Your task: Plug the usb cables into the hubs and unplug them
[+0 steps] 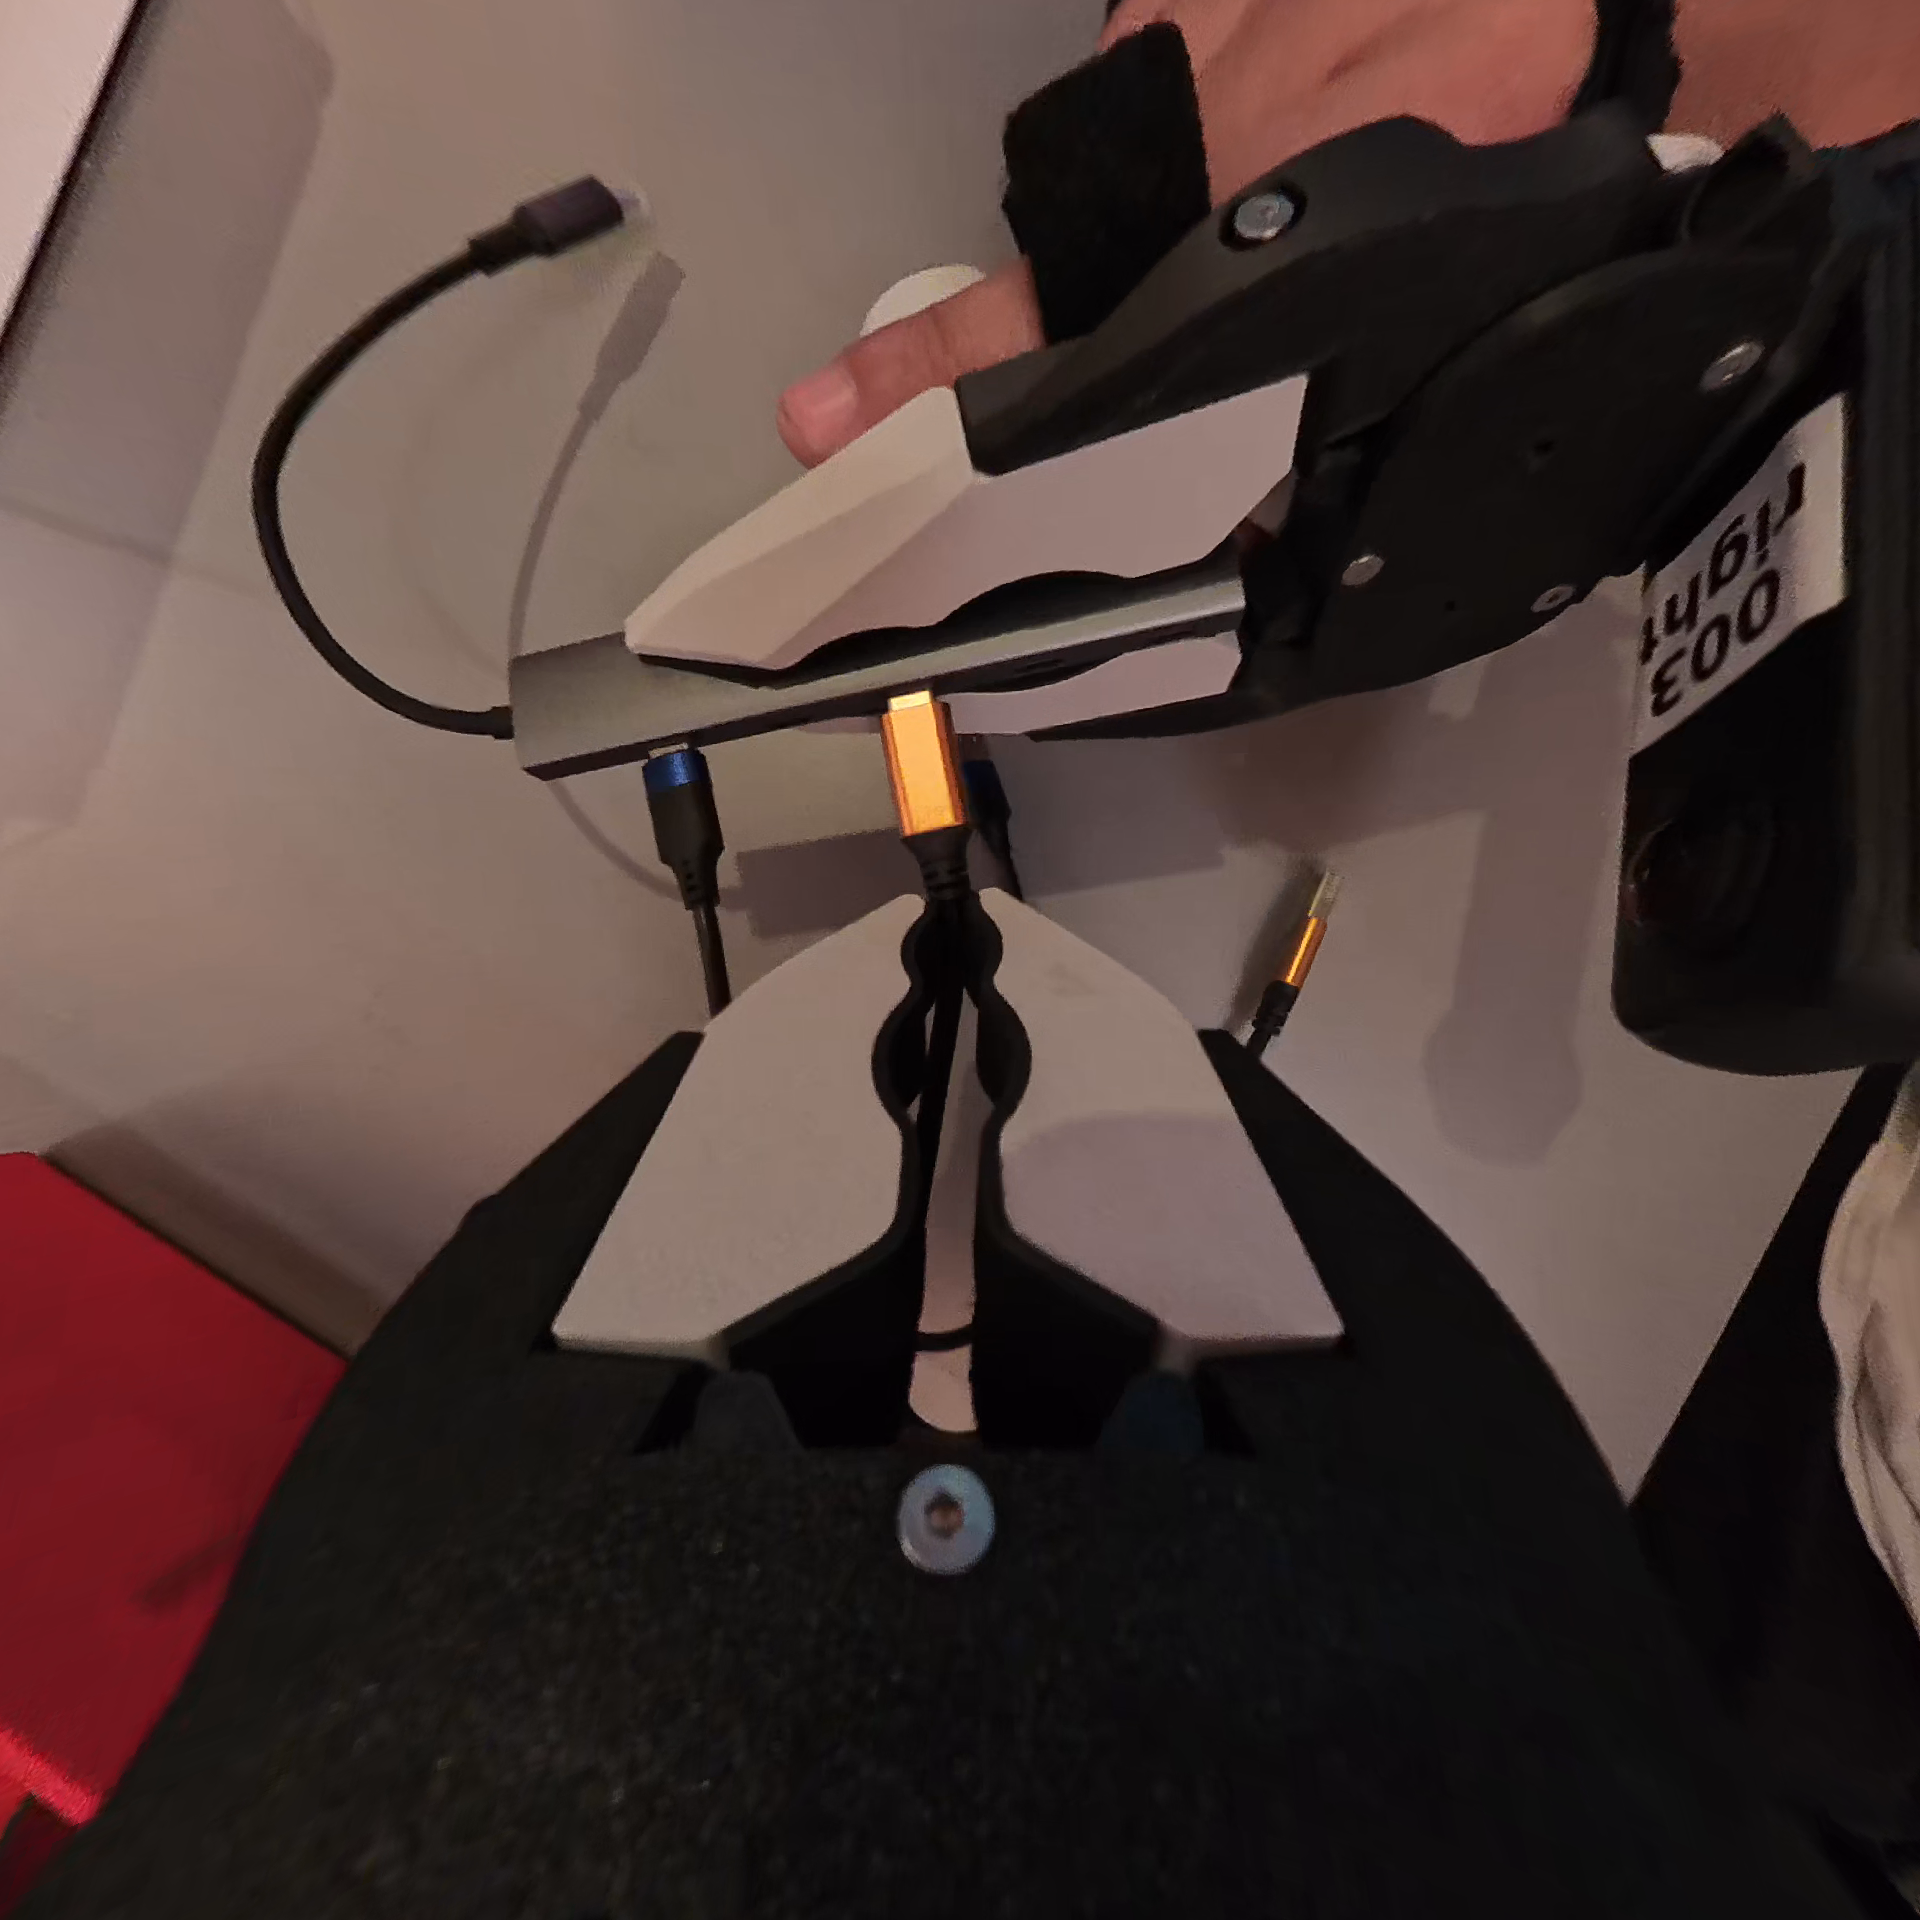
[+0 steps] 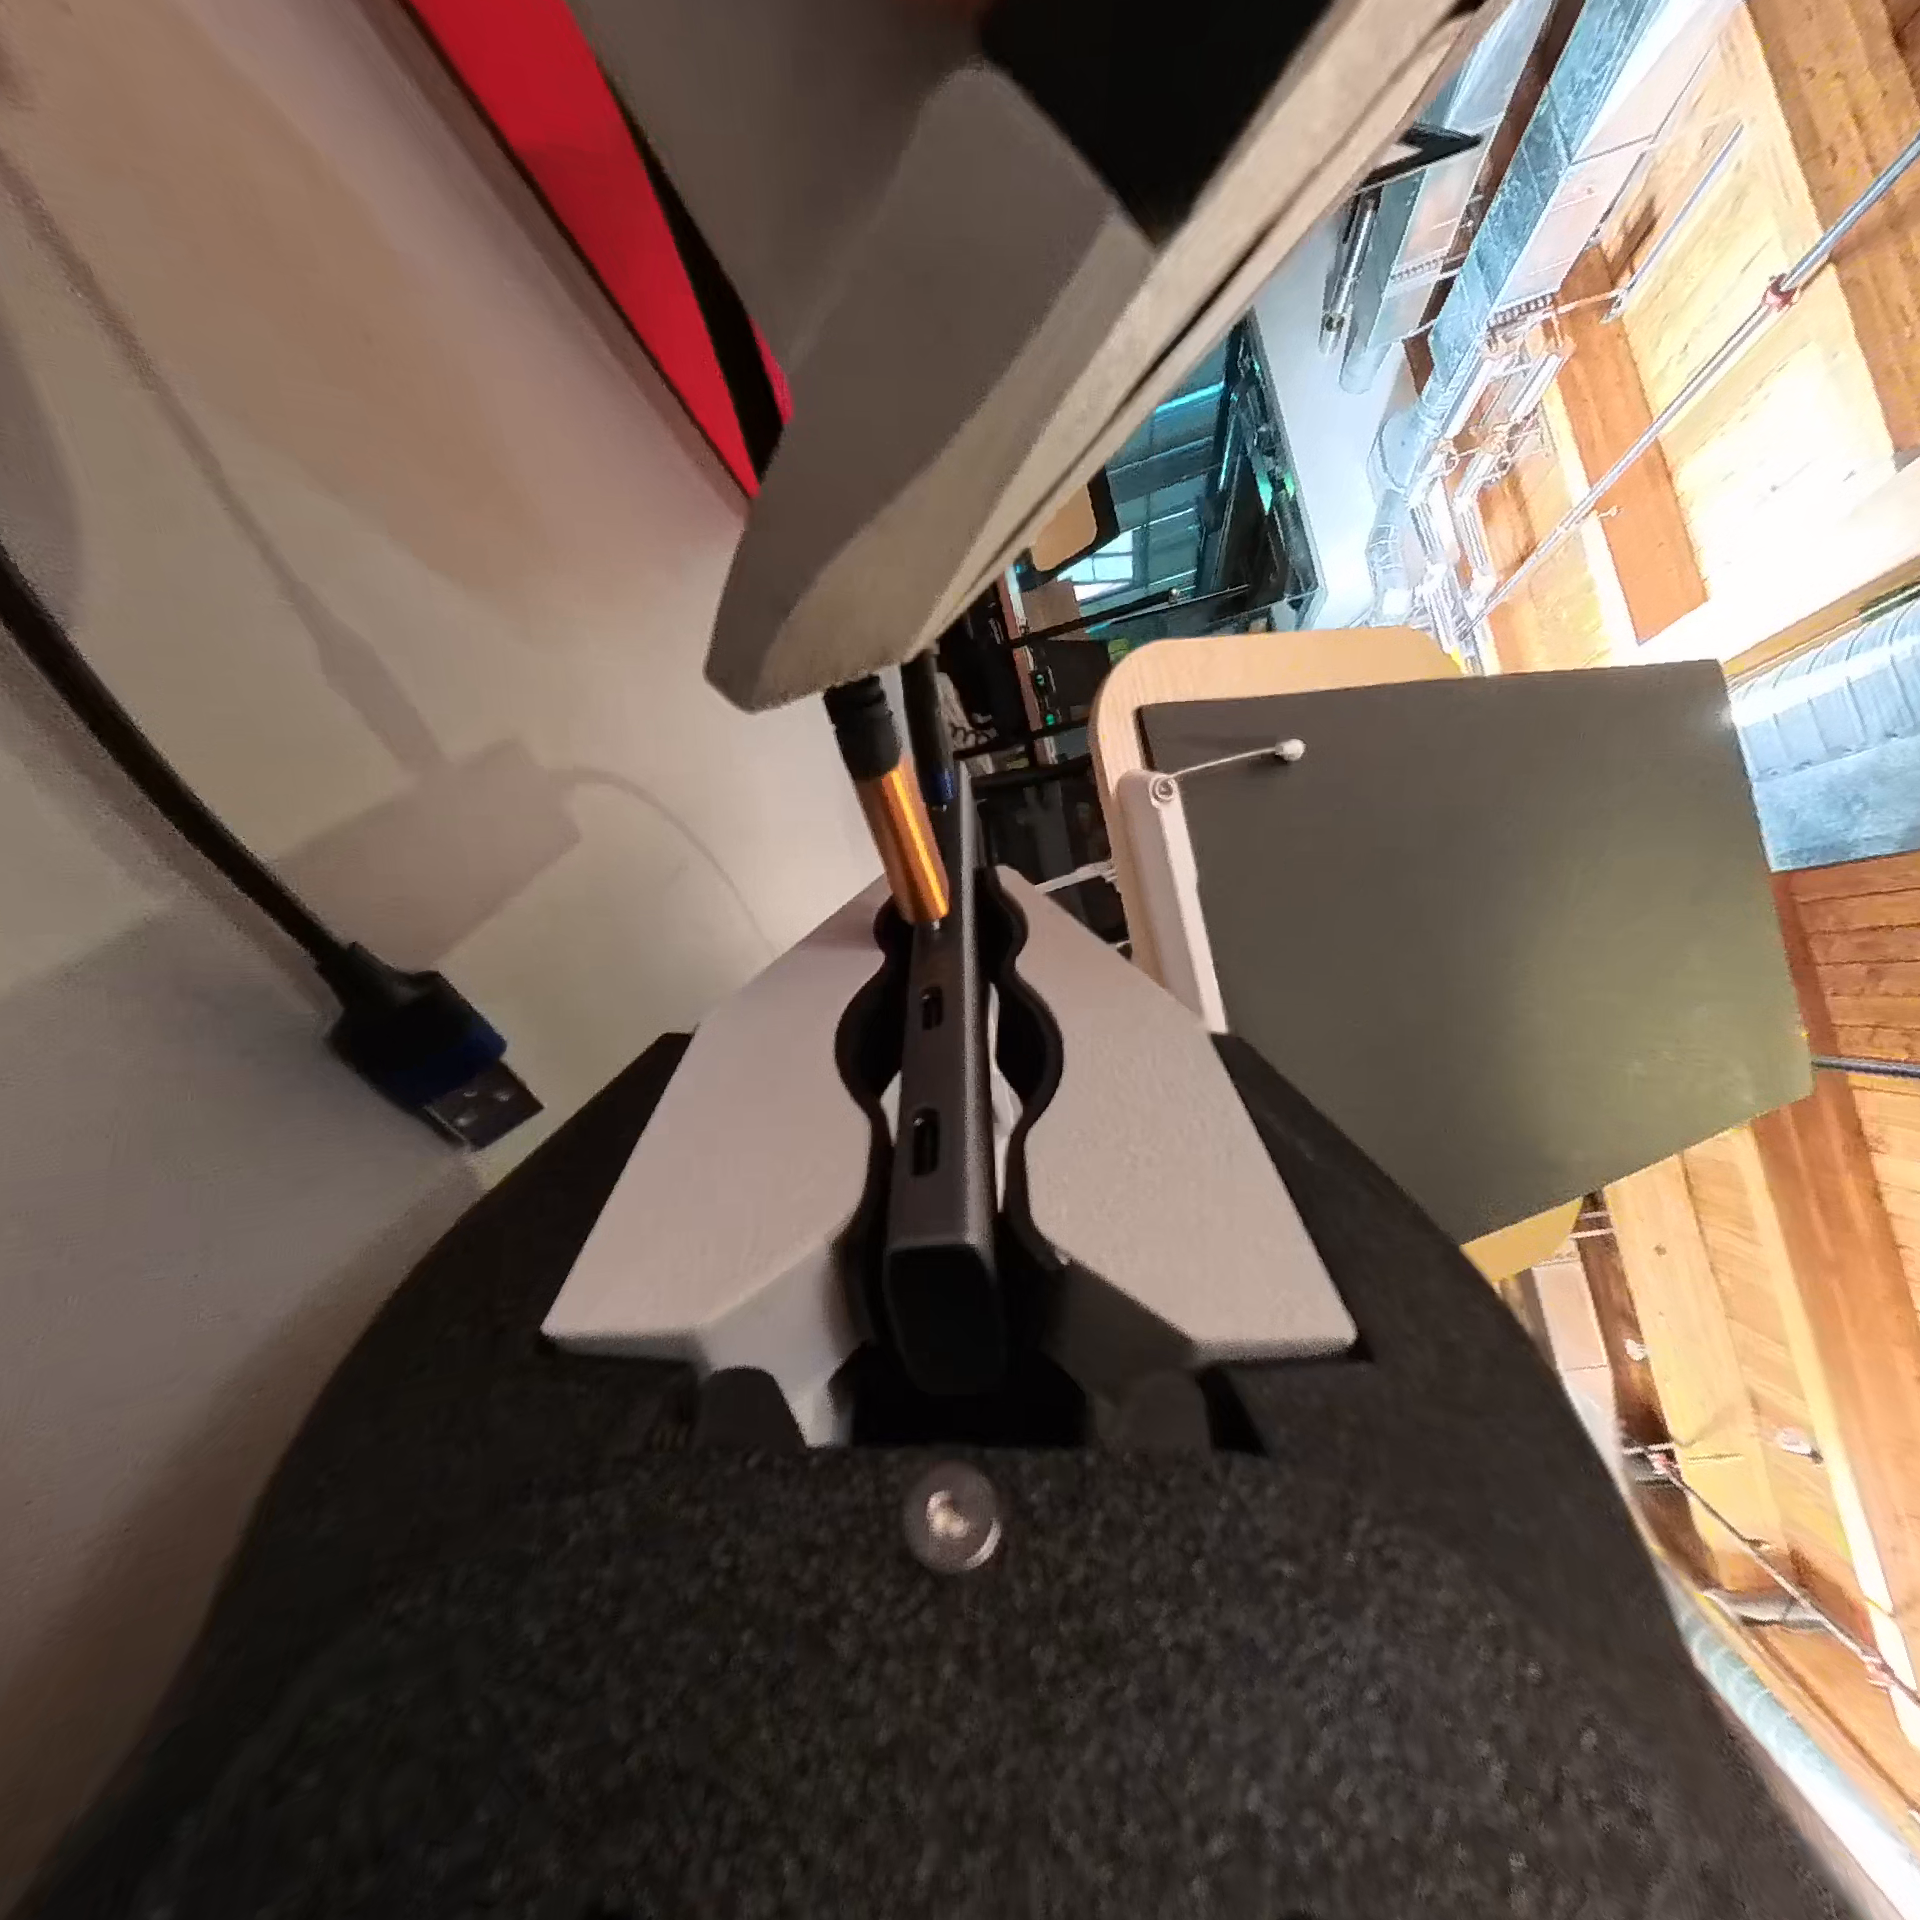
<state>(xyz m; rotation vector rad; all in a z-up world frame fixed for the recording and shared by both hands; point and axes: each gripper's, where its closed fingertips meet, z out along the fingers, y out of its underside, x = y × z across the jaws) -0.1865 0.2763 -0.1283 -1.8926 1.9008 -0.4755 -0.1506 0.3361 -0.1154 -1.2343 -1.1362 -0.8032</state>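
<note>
A grey multi-port hub [image 1: 790, 707] is held off the white table. My right gripper [image 2: 945, 894] is shut on the hub [image 2: 940, 1195] along its length; its white finger [image 1: 935, 540] shows on top in the left wrist view. A gold plug [image 1: 923, 764] meets the hub's side, seemingly in a port. My left gripper [image 1: 951, 904] is shut on that plug's black cable [image 1: 935, 1039] just behind the plug. A blue-ringed plug [image 1: 677, 790] sits in the hub to its left. The gold plug also shows in the right wrist view [image 2: 909, 842].
The hub's own short cable [image 1: 312, 436] loops up to a loose connector [image 1: 561, 213]. A second gold plug [image 1: 1304, 935] lies on the table to the right. A blue USB plug [image 2: 447, 1060] lies on the table. A red object [image 1: 135, 1403] is at lower left. A dark panel [image 2: 1455, 935] stands beyond the table edge. The left gripper's tips are roughly 7 cm from the right gripper's.
</note>
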